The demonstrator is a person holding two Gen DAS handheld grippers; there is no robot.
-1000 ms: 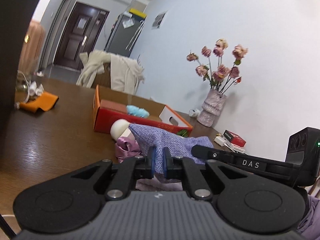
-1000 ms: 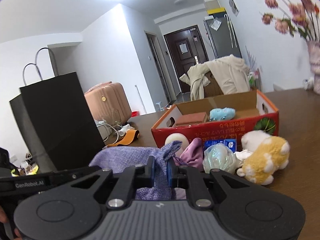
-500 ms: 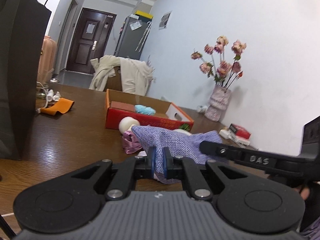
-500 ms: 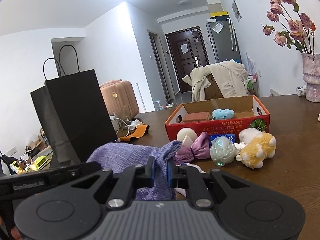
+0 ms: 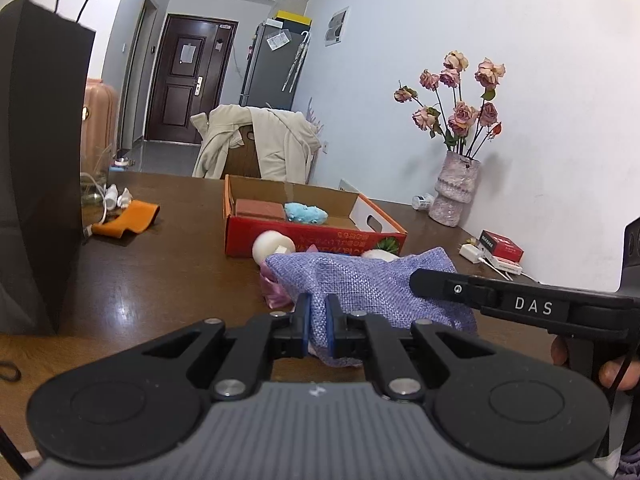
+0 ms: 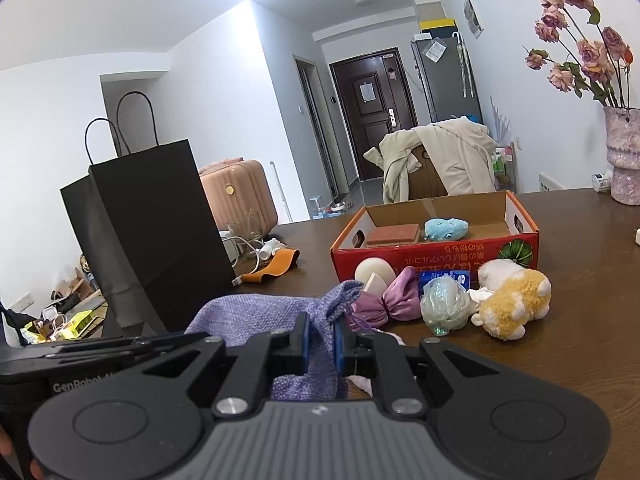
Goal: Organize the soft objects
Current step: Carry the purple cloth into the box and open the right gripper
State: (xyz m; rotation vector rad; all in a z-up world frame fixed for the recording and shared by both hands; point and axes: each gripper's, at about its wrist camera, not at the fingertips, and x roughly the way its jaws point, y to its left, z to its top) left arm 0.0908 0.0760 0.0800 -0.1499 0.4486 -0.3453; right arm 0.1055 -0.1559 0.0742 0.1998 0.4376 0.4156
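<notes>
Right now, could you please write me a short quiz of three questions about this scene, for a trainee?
1. True or false: both grippers have their jaws shut on the purple woven pouch.
2. Which soft thing lies inside the red cardboard box? A) the yellow plush toy B) the blue plush toy C) the pink satin pouch
3. Fill in: the black paper bag stands ____ on the wooden table.

Key: 1. True; the left gripper and the right gripper each pinch its fabric. 2. B. 3. upright.
</notes>
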